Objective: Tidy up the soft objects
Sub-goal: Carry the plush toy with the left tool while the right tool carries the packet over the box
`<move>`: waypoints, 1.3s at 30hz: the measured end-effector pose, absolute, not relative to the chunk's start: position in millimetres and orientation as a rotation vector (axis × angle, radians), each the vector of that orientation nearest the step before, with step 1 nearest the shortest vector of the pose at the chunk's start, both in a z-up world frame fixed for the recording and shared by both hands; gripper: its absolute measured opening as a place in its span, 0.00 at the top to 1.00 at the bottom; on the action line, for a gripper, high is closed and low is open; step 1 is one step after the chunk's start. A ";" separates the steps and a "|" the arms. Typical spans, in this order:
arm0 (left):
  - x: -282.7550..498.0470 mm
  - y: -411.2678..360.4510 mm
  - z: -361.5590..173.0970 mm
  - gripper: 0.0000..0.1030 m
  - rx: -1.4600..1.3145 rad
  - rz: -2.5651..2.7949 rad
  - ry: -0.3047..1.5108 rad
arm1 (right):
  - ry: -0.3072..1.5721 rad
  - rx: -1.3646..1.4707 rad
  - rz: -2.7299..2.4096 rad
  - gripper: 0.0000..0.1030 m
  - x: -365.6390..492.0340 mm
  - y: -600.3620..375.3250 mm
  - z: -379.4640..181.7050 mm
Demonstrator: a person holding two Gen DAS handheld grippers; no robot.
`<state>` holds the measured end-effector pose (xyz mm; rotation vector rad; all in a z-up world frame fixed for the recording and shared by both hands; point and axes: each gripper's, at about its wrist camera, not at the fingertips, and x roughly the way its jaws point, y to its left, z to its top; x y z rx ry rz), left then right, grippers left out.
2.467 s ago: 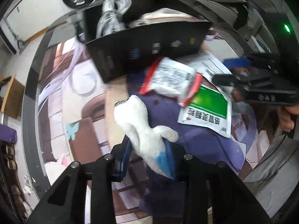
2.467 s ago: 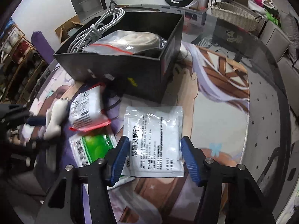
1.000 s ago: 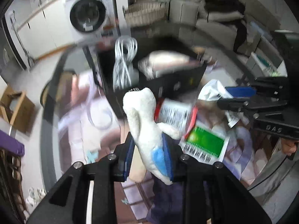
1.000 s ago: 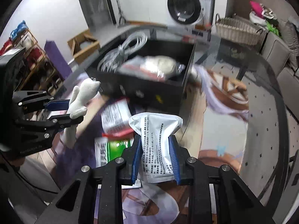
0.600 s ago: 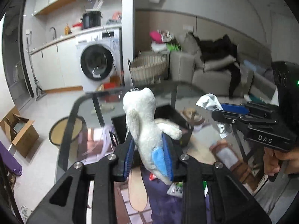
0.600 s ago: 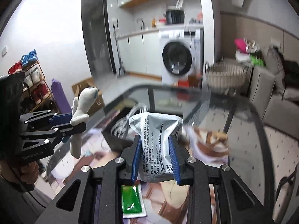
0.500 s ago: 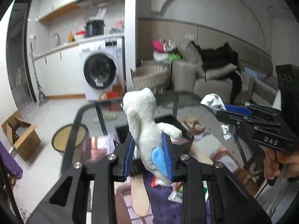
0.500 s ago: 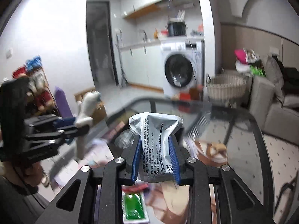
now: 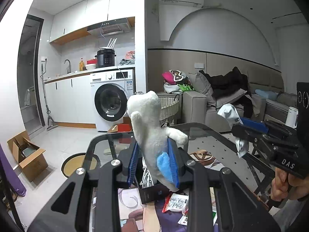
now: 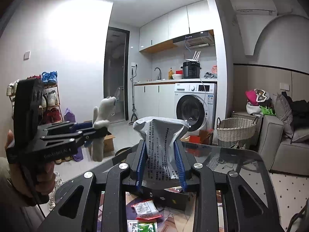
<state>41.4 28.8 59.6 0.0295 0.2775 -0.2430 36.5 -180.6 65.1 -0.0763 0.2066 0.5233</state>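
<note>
White plush toy point(image 9: 152, 133), pinched in the left gripper point(image 9: 154, 162) jaws at frame centre, and silver sachet point(image 10: 162, 150), pinched by the right gripper point(image 10: 160, 166), have both risen off the tabletop point(image 10: 231, 160), ready for the black box point(image 9: 152, 193) below.

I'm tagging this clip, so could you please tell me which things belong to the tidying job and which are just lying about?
Job:
- white plush toy in left gripper
- silver pouch in right gripper
- black box

Lying about:
- washing machine
- wicker basket
- sofa
</note>
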 end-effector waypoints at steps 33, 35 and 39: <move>137.1 6.2 71.1 0.73 -0.026 -0.197 0.268 | 0.187 -0.004 0.484 0.72 129.2 -146.5 74.0; 147.3 7.5 68.1 0.73 -0.049 -0.187 0.283 | 0.197 0.012 0.474 0.72 140.2 -144.1 72.9; 156.8 10.6 65.1 0.73 -0.083 -0.169 0.298 | 0.209 0.037 0.452 0.72 154.6 -143.9 71.4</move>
